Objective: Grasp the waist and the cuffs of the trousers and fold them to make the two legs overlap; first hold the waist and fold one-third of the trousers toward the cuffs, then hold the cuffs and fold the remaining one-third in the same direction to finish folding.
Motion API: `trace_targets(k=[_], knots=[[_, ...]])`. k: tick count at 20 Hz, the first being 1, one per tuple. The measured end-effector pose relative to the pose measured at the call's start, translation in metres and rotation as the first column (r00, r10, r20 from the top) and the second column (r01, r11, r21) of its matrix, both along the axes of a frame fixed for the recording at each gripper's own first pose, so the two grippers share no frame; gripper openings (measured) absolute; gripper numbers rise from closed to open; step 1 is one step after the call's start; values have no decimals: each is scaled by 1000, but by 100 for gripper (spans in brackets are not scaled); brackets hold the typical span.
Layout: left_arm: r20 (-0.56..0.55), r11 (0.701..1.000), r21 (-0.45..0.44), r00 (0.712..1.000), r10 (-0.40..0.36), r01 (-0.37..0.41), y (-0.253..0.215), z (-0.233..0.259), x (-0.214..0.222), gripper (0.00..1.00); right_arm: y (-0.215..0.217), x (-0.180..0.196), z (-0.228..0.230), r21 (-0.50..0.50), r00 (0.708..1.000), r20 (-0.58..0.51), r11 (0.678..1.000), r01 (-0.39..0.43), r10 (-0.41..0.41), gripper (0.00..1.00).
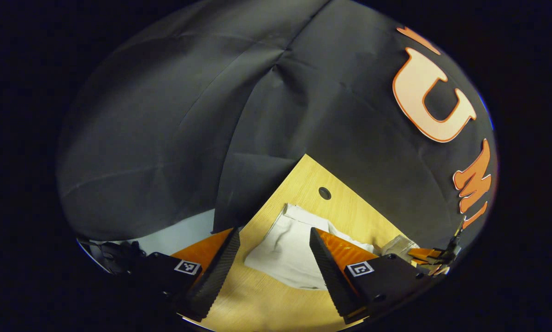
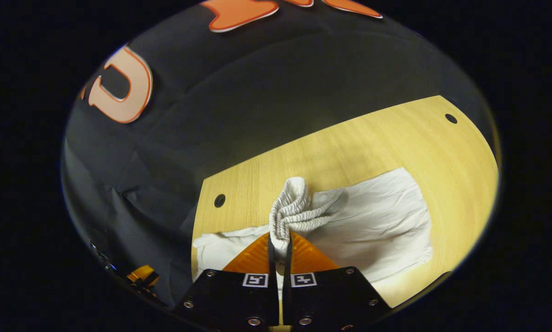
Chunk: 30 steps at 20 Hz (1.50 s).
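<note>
White trousers (image 2: 377, 221) lie spread on the wooden table (image 2: 349, 147). In the right gripper view my right gripper (image 2: 280, 242) is shut on the bunched elastic waist (image 2: 292, 210), which is lifted above the cloth. In the left gripper view my left gripper (image 1: 273, 251) hangs open above the table, with the trousers (image 1: 285, 251) showing between its fingers, untouched. The other gripper (image 1: 435, 256) appears small at the far right of the left gripper view, beside a raised bit of cloth.
The black cloth wall (image 1: 165, 115) hangs close behind the table. Round cable holes sit in the tabletop (image 1: 324, 193) (image 2: 219, 200) (image 2: 451, 118). The table's left edge (image 2: 197, 230) runs next to the trousers. A white floor patch (image 1: 179, 235) lies beyond the table's corner.
</note>
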<state>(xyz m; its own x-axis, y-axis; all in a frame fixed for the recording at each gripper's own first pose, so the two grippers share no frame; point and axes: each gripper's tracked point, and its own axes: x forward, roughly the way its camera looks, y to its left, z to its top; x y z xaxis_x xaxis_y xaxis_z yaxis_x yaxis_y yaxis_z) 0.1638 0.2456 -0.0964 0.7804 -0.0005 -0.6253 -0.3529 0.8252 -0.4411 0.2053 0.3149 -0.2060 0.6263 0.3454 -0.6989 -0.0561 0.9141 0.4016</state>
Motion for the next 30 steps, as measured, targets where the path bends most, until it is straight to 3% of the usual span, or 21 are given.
trace_targets(k=[5,7,10,13,18,24,30], knots=[[-22,999,-49,1000,18,-19,3,-17,-5,99,24,-23,-35,-63,996,-57,996,-70,66,12],[-27,997,-71,999,20,-22,1,-18,-4,99,38,-32,-38,19,988,-99,992,-121,123,14],[-38,995,-102,999,17,-21,-9,-29,-6,99,52,-53,-26,107,976,-139,982,-155,169,67],[-46,981,-189,998,31,-39,-24,-34,-10,100,50,-53,-25,104,974,-144,982,-159,173,98],[-97,930,-352,992,81,-111,-48,-60,-25,99,37,-58,-33,129,973,-176,983,-131,153,98],[-181,847,-494,976,119,-195,-70,-94,-28,99,6,-62,-36,126,974,-201,989,-81,105,98],[-224,834,-505,967,124,-224,-72,-117,-17,99,-27,-65,-39,153,972,-233,988,0,36,98]])
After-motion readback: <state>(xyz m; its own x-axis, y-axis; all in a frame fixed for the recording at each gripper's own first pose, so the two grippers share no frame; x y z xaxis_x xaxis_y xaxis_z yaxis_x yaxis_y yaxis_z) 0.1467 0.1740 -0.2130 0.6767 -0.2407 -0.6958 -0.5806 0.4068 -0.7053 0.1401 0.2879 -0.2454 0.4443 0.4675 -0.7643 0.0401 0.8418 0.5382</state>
